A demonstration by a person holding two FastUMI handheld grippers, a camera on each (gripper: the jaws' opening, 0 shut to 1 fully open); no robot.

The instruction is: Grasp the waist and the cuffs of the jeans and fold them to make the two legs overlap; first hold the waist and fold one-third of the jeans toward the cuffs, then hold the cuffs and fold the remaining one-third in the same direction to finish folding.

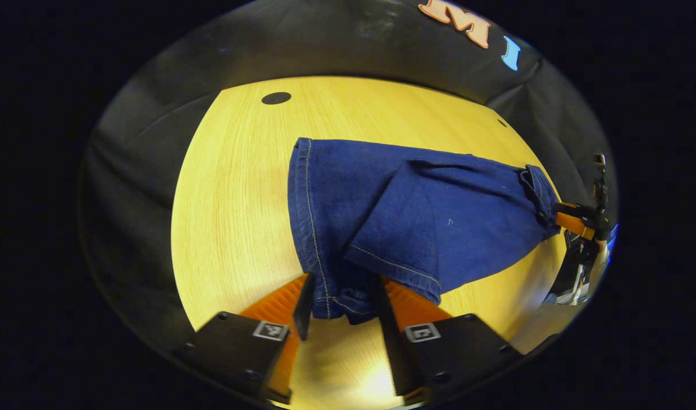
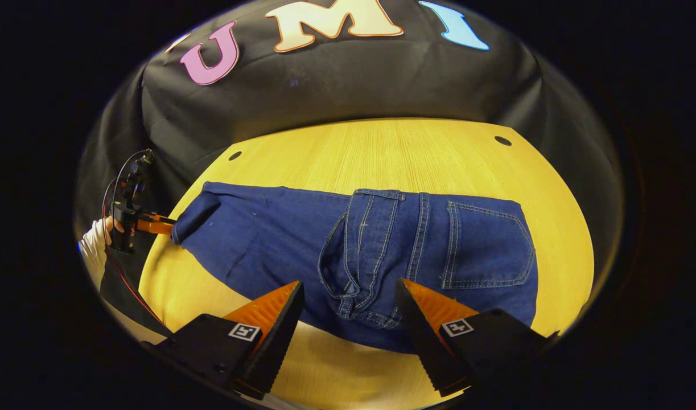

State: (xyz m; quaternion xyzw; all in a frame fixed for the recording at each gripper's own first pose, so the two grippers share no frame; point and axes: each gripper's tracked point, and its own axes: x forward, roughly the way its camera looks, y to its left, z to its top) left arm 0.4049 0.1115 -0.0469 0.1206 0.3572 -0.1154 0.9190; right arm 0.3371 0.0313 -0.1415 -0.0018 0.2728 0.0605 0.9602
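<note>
Jeans of dark blue denim lay stretched across the yellow wooden table, the cuff end toward the left of the right gripper view and the waist end, with a back pocket stitched in pale thread, toward the right. At the far left of that view a hand in a white sleeve held the left gripper, whose fingers met the cuff end of the cloth. In the left gripper view the same tool's own fingers stood on either side of a bunched cuff hem; the denim sat between them and seemed pinched, though whether both pressed on it I could not tell for sure. One leg lay partly folded over the other there, its stitched hem running slantwise across the lower cloth. Farther right in that view the jeans narrowed toward the waist, where the right gripper reached the waistband at the table's edge. In the right gripper view its own fingers were spread wide apart, the fly and waistband lying in the gap between them, neither finger clearly pressing on the cloth. Small dark round holes marked the tabletop near its far corners, and black cloth hung behind the table.
</note>
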